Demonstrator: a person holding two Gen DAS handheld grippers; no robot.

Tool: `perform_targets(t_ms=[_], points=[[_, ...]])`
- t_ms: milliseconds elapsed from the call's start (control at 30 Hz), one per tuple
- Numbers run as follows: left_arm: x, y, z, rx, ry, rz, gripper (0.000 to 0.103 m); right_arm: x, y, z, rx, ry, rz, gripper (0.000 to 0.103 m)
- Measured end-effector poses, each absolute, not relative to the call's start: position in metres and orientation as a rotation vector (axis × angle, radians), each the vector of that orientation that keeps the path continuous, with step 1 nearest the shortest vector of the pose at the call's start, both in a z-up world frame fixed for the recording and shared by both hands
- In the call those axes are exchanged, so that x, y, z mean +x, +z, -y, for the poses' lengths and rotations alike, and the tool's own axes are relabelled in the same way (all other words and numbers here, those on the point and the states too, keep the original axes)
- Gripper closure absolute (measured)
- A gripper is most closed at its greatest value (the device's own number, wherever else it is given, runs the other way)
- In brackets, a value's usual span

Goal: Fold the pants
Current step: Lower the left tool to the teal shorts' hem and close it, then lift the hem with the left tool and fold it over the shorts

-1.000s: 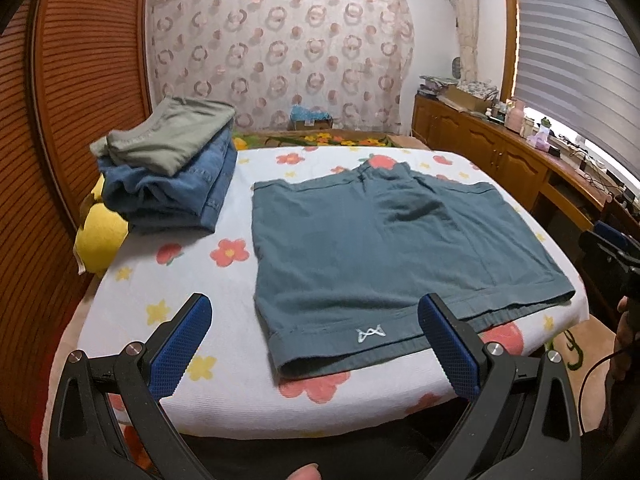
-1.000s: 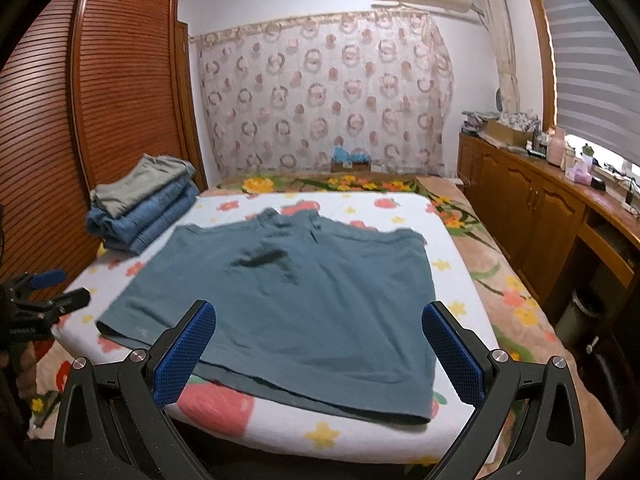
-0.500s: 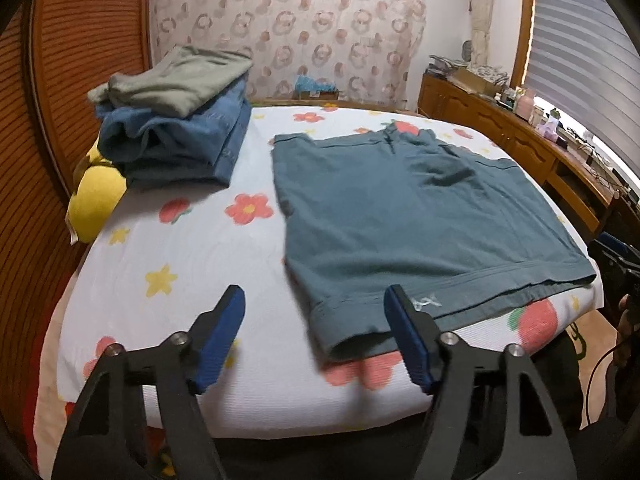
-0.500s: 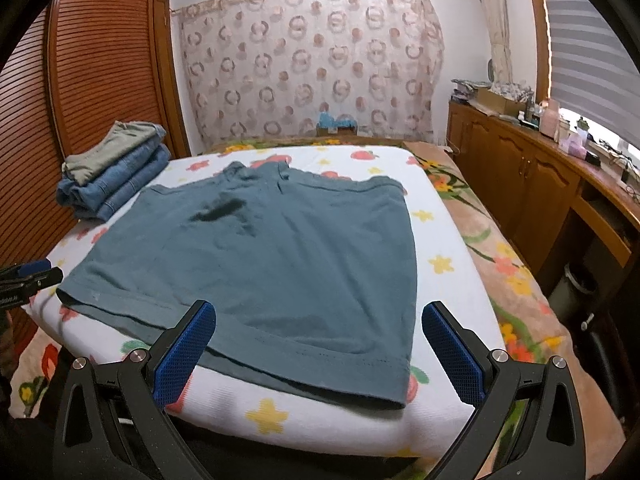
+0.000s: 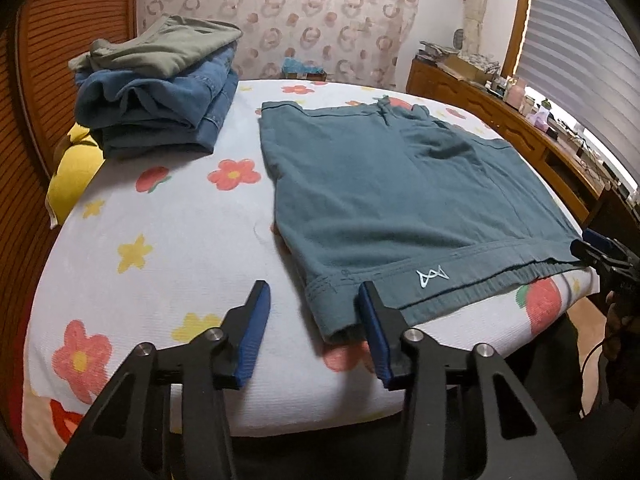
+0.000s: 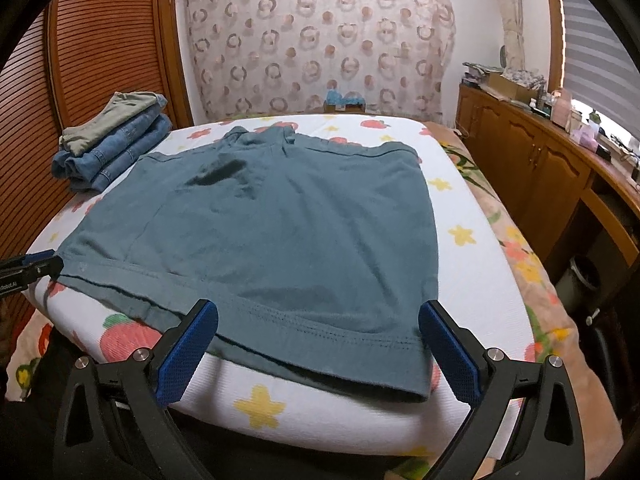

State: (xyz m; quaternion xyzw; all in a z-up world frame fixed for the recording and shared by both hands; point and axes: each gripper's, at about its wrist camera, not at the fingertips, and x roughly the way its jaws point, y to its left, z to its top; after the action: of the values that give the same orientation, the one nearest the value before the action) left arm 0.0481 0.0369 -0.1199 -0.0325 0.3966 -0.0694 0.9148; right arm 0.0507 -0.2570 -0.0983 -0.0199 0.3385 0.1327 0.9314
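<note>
Pants (image 6: 272,240), teal and short-legged, lie flat on the flowered bed (image 6: 472,264), hem edge toward both claws. Left gripper (image 5: 312,312) stands partly open, nothing held; the near-left hem corner sits between its fingers, just ahead of the right-hand pad. Right gripper (image 6: 320,336) stands wide open and empty, the near-right hem corner just inside its right finger. Judgement: soft, light knit; it will sag and crease, not slide much on the textured cover. Best hold: the doubled hem at each corner, pinching both layers. Folded garments (image 5: 160,84) lie far ahead-left of the left claw.
</note>
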Motion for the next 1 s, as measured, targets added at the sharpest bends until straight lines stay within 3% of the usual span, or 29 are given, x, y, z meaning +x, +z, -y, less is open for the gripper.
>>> perform_targets(t_ms=[100,200,633,1000], points=[[0.05,-0.119,-0.036,-0.086,-0.19,-0.817,0.082,0.053,-0.099,0.258,-0.037,0.272,-0.689,0.003],[0.05,-0.115,-0.037,-0.087,-0.208,-0.81,0.092,0.054,-0.102,0.26,-0.043,0.28,-0.686,0.007],[0.065,-0.054,0.017,-0.017,-0.372,-0.696,0.095,0.057,-0.103,0.262,-0.038,0.279,-0.684,0.03],[0.079,-0.018,0.075,0.042,-0.501,-0.644,0.095,0.053,-0.099,0.271,-0.025,0.268,-0.676,0.033]])
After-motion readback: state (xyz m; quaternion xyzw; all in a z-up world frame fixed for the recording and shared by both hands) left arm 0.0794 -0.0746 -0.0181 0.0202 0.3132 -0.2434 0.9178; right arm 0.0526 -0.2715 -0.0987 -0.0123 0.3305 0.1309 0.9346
